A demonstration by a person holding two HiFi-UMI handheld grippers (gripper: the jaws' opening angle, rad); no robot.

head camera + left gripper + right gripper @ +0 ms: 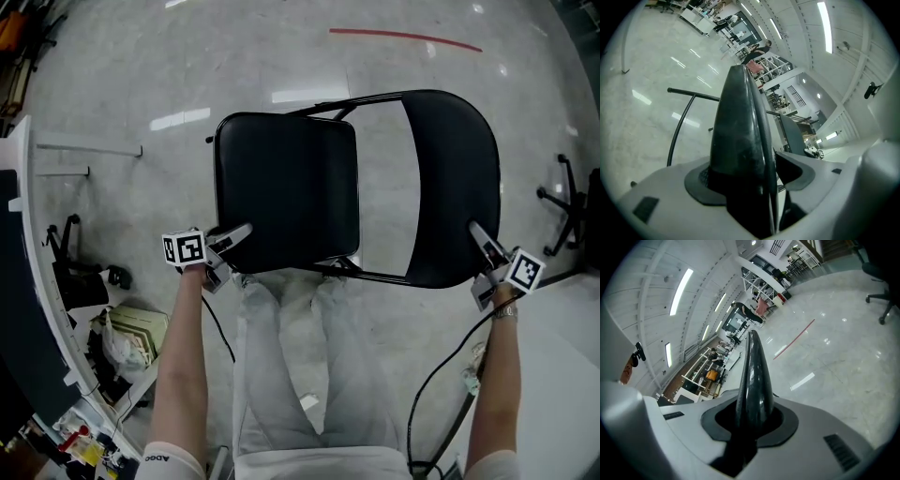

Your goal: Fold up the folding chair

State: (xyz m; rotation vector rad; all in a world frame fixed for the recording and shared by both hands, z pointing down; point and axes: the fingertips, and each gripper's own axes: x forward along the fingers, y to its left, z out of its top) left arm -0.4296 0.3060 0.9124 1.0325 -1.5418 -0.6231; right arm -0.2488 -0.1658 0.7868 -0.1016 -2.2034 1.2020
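Observation:
A black folding chair stands open on the pale floor in the head view, with its seat [286, 187] in the middle and its backrest [455, 178] to the right. My left gripper [239, 234] is shut on the seat's near left corner. In the left gripper view the seat's black edge [740, 140] fills the gap between the jaws. At the backrest's near end my right gripper [480, 236] is shut on the rim. That rim [753, 376] rises as a glossy black wedge between the jaws in the right gripper view.
The chair's thin black frame tube [366, 101] runs between seat and backrest at the far side. A rolling office chair [567, 211] stands at the right edge. A white table edge [37, 272] and bagged clutter [122, 342] line the left. The person's legs [300, 356] are just behind the seat.

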